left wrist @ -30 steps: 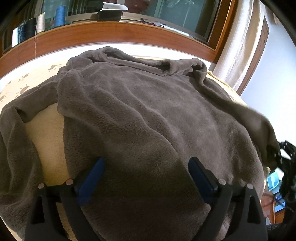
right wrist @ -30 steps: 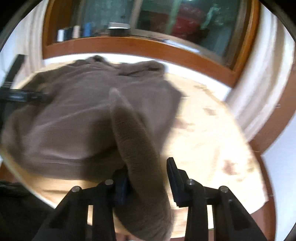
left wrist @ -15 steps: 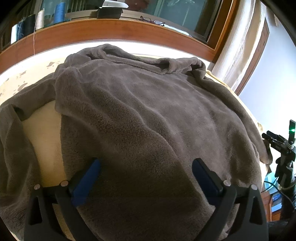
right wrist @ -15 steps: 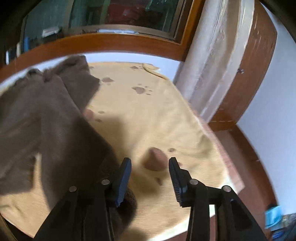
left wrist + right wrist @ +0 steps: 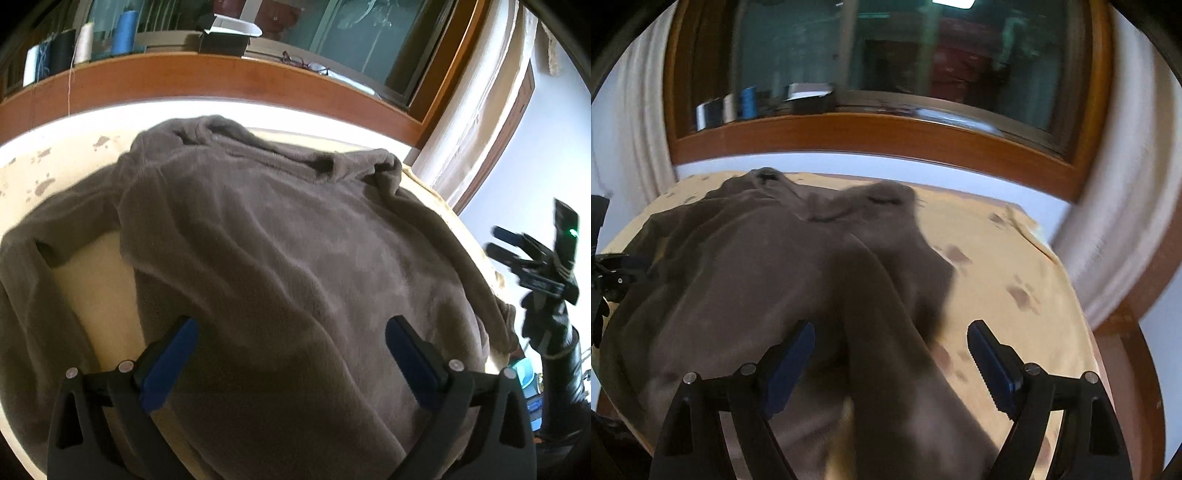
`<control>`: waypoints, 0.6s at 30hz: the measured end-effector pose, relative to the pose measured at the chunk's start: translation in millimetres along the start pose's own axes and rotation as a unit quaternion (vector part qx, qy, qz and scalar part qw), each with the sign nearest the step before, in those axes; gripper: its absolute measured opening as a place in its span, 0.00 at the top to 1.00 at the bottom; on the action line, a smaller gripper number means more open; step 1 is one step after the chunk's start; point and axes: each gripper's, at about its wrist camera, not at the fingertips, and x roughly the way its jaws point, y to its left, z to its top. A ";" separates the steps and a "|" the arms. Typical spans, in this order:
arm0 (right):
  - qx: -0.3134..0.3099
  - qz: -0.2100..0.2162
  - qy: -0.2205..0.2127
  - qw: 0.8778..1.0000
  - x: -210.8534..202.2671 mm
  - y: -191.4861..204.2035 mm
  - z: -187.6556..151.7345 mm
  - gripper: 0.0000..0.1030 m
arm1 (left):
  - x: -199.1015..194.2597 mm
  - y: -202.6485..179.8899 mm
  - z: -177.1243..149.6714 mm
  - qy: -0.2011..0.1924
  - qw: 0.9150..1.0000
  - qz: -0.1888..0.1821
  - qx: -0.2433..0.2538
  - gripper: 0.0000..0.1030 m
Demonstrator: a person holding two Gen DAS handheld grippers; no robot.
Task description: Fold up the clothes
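The fleece top (image 5: 295, 258) lies spread on the counter (image 5: 99, 288), collar at the far edge. Its left sleeve (image 5: 26, 295) trails down the near left side. The left tongs (image 5: 291, 354) stand wide above the near hem, gripping nothing. The right tongs (image 5: 890, 363) have just been opening; the right sleeve (image 5: 894, 369) lies loose between the jaws, apparently not pinched, though blur makes that uncertain. To fold well, each sleeve should be taken near the cuff, lifted clear and laid flat across the body, smoothing wrinkles before halving the top. Both cuffs and the near hem are cut off behind the tongs.
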 end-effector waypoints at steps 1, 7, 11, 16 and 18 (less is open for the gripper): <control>-0.010 0.004 0.009 1.000 15.1 4.5 8.8 0.16 | -0.3 1.1 3.7 -0.001 1.000 0.002 0.001 0.01; -0.038 0.000 0.085 0.996 100.1 8.5 27.5 0.16 | 3.5 8.1 25.5 -0.003 1.000 0.015 0.005 0.01; -0.031 -0.010 0.119 0.992 133.6 -3.3 23.9 0.34 | 13.5 16.1 38.3 0.004 1.000 0.023 0.001 0.01; -0.025 -0.078 0.070 0.994 118.7 -27.8 38.9 0.55 | 31.3 22.8 54.6 0.015 0.999 0.029 -0.003 0.01; -0.016 -0.112 0.066 0.991 119.3 -49.0 44.7 0.55 | 37.9 22.2 62.2 0.017 0.999 0.027 0.001 0.01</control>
